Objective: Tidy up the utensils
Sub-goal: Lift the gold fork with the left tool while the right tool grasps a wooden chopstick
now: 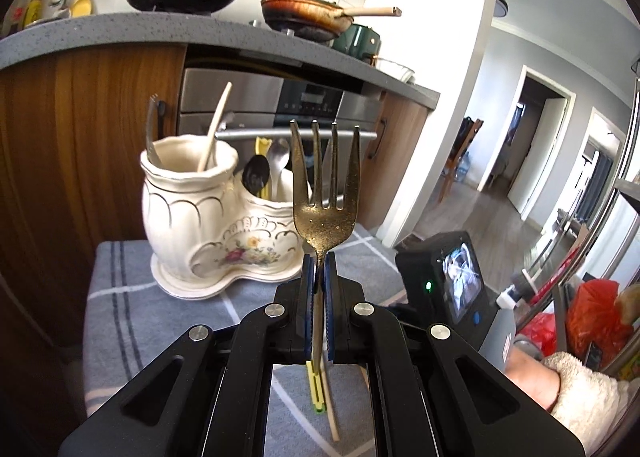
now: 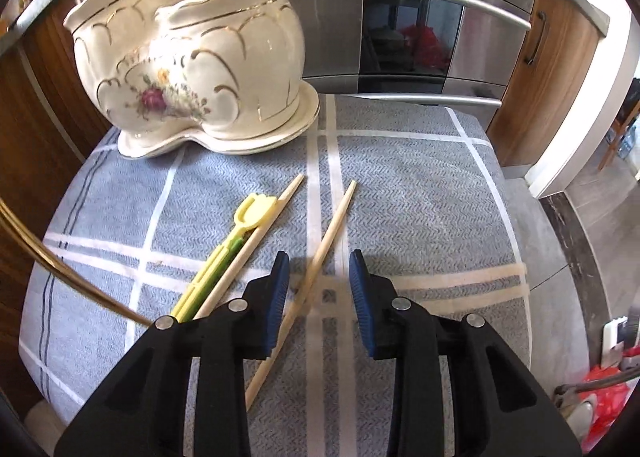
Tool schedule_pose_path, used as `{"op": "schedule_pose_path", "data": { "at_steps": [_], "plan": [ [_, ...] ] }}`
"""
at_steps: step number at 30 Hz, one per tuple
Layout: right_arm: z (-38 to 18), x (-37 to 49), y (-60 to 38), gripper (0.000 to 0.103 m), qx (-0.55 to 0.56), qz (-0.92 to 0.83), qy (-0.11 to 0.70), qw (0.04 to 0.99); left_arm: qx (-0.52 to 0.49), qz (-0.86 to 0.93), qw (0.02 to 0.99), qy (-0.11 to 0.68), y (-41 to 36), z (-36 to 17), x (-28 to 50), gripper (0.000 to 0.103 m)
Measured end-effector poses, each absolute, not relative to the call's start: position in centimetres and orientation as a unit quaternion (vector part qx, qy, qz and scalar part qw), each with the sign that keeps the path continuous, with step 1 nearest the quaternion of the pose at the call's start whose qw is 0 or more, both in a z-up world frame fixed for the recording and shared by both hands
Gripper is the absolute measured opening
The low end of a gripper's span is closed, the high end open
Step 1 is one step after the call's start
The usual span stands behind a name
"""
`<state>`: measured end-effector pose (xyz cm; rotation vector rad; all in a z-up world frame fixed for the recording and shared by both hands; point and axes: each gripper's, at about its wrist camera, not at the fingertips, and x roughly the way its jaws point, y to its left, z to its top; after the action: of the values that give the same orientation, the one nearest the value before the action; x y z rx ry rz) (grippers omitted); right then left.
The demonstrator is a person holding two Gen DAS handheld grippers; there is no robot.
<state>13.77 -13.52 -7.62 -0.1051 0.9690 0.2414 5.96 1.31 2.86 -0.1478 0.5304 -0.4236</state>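
Firmly gripped gold fork [image 1: 325, 193] — left gripper [image 1: 319, 277], right gripper [image 2: 319, 285] agape

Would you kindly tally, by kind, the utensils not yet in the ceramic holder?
Gold fork, clamped in the left gripper: 1
Wooden chopsticks on the cloth: 2
Yellow-green plastic utensil on the cloth: 1
Total: 4

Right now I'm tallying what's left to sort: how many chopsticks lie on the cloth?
2. One chopstick lies beside the yellow utensil; the other runs between the open right gripper's fingers. More may be hidden under the grippers.
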Motion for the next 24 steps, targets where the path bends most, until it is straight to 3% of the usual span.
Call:
{"op": "schedule_pose_path", "data": {
  "at_steps": [6,12,15,24],
  "plan": [
    [-7.6,11.8,-13.0,0.03,-0.06,0.114,0.467,0.875,-0.069,-0.212,0.942,0.252,1.6,3.2,5.3,0.005],
    [-7.6,10.9,-12.9,0.009,-0.049,0.121,0.469,0.874,-0.065,-0.218,0.941,0.249,1.4,3.4,4.9,0.005],
    [-7.7,11.3,-13.2,0.005,-0.031,0.121,0.461,0.878,-0.065,-0.219,0.941,0.249,1.3,3.3,4.9,0.005],
    [-6.2,11.9,-15.2,0.005,0.043,0.145,0.431,0.89,-0.069,-0.213,0.943,0.247,1.8,3.4,4.9,0.005]
  ]
}}
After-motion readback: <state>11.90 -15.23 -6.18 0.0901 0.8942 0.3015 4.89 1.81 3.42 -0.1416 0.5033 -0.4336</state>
